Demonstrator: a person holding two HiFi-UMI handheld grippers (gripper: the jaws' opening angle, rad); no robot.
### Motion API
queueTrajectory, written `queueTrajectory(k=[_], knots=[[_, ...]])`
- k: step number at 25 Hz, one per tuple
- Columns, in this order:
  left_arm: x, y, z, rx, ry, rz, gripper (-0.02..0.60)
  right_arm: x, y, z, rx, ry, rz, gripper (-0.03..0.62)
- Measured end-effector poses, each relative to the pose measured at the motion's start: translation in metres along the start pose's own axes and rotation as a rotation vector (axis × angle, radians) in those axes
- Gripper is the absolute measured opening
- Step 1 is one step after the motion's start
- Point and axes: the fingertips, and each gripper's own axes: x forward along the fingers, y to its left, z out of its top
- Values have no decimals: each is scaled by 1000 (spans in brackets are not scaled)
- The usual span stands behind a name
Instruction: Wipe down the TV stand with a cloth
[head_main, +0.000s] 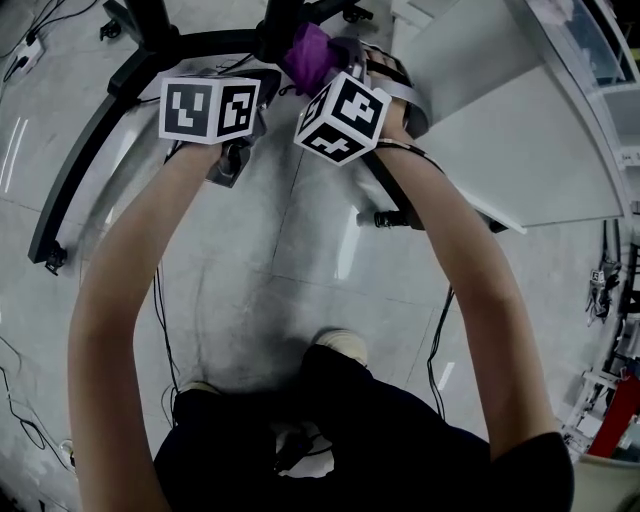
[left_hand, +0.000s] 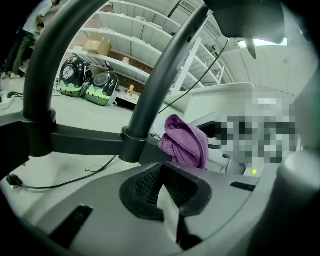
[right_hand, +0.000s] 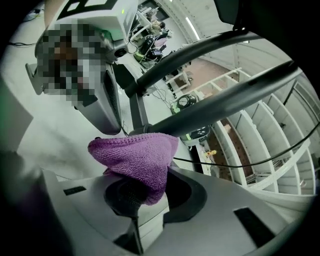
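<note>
right hand-held gripper (right_hand: 136, 199) closed, gripping cloth (right_hand: 137, 157)

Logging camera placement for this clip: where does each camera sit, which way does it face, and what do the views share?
Head view: on the person's head, facing steeply down at the floor and black stand; both forearms and legs show.
Left gripper view: on the left gripper, facing along its shut fingers towards the stand's post.
Right gripper view: on the right gripper, facing along fingers shut on the purple cloth.
Shared: cloth and stand appear in all three.

Black-and-white marker cubes (head_main: 209, 109) top the grey left gripper (left_hand: 162, 194) and right gripper (right_hand: 134, 201)
</note>
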Motion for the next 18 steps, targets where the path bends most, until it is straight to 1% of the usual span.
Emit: queueTrajectory(k=[5,8,13,15,18], knots=[[3,-21,-17,-7,20,-52,6,-15,22,-26,9,47,40,86],[6,-40,-24,-7,22,-85,6,-28,31,-36,-6,57,25,86],[3,-71,-35,-13,30,-143,6,-40,36,-44,53,82,39,85],[0,-81,-39,-3,38,-167,6,-44,37,-46,63,90,44,84],[-7,-91,-47,15,55,-195,6,-50,40,-51,107,92,50,84]])
